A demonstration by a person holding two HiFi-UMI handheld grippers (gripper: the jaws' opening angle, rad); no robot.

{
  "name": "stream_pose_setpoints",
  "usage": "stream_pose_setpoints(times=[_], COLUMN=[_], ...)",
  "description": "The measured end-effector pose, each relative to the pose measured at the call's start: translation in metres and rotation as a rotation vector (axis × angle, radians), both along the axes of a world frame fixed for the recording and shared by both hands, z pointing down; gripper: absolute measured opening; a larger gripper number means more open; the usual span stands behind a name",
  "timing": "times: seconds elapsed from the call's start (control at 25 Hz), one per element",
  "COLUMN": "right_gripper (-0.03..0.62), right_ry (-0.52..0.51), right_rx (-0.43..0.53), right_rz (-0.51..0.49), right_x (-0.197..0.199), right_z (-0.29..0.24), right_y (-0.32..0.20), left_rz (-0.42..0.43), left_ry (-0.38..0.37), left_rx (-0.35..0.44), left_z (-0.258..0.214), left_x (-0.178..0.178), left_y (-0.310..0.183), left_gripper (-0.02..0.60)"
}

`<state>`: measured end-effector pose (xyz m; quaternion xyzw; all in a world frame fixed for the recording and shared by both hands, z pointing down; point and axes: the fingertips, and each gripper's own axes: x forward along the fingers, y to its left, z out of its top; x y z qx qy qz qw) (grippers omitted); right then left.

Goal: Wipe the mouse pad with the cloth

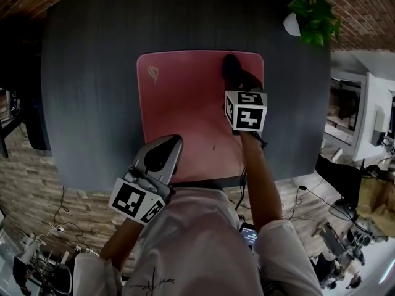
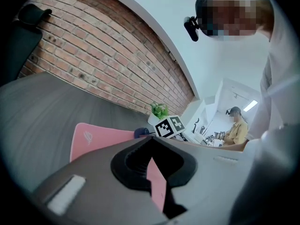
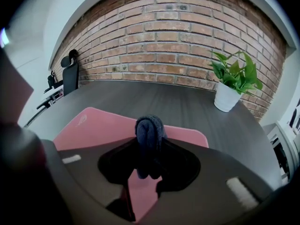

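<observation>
Navy cloth (image 3: 150, 125) sits bunched and clamped between the jaws of our right gripper (image 3: 150, 146), over the far right part of the pink mouse pad (image 1: 185, 97). Our left gripper (image 2: 151, 139) has its jaws closed together on nothing, at the pad's near left edge. Around the pad we see the dark grey table (image 1: 92, 73), with a potted plant (image 1: 313, 18) at its far right corner.

The grey left gripper (image 1: 165, 152) is sitting near the torso, jaws together and empty. The bare right arm (image 1: 260, 177) is stretching forward, the dark right gripper (image 1: 237, 79) clamping a dark blue cloth (image 3: 149, 131).
</observation>
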<state>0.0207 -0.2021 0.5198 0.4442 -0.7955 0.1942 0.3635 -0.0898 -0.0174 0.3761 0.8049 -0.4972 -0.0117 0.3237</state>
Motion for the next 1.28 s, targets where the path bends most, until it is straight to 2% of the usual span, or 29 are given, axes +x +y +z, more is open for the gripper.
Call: stream_pose_setpoints(times=[0.64,1.08,1.28], right_gripper=[0.119,0.118,0.12], right_ry=[-0.003,-0.018,-0.065], right_rx=[-0.004,-0.011,-0.025], right_rz=[-0.072,-0.127,-0.136], right_x=[-0.045,-0.077,-0.097], right_z=[0.001,0.002,0.001], right_y=[0.018,0.032,0.039], left_rz=[-0.007,-0.053,-0.07], left_ry=[0.006,0.06,0.035], left_rx=[-0.008,-0.025,-0.029], left_z=[0.003,0.001,0.002], left_x=[-0.003,0.002,-0.007], left_y=[0.006,0.008,0.012], left_gripper=[0.018,0.018,0.018])
